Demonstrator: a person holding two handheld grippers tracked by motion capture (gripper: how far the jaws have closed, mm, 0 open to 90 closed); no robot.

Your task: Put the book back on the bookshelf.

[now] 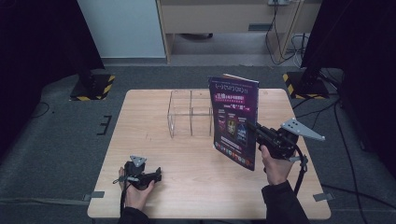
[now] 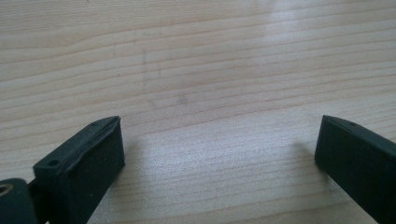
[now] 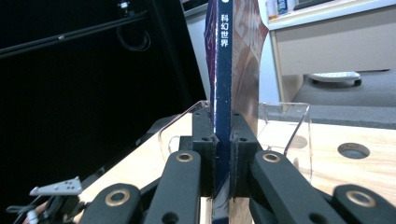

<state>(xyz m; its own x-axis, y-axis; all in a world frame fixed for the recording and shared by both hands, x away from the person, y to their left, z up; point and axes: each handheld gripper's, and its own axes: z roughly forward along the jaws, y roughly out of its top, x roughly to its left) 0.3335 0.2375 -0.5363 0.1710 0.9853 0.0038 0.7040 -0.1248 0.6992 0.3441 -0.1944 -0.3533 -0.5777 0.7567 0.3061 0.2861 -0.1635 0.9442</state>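
A purple-covered magazine [image 1: 233,116] stands upright above the right half of the wooden table [image 1: 140,140], lifted off its surface. My right gripper [image 1: 255,129] is shut on its lower right edge. In the right gripper view the jaws pinch the blue spine [image 3: 223,60] from both sides, right gripper [image 3: 223,135]. Just left of the magazine a clear acrylic rack [image 1: 189,114] with dividers stands on the table, seen behind the jaws as rack [image 3: 289,126]. My left gripper [image 1: 156,175] rests low at the near left, open, with only bare table [image 2: 187,70] between its fingers; left gripper [image 2: 219,140].
Two black stands with yellow-and-black striped bases [image 1: 91,86] [image 1: 306,84] sit on the floor beyond the table's far corners. Cables [image 1: 327,112] trail across the floor on the right. A wooden cabinet [image 1: 229,18] stands at the back.
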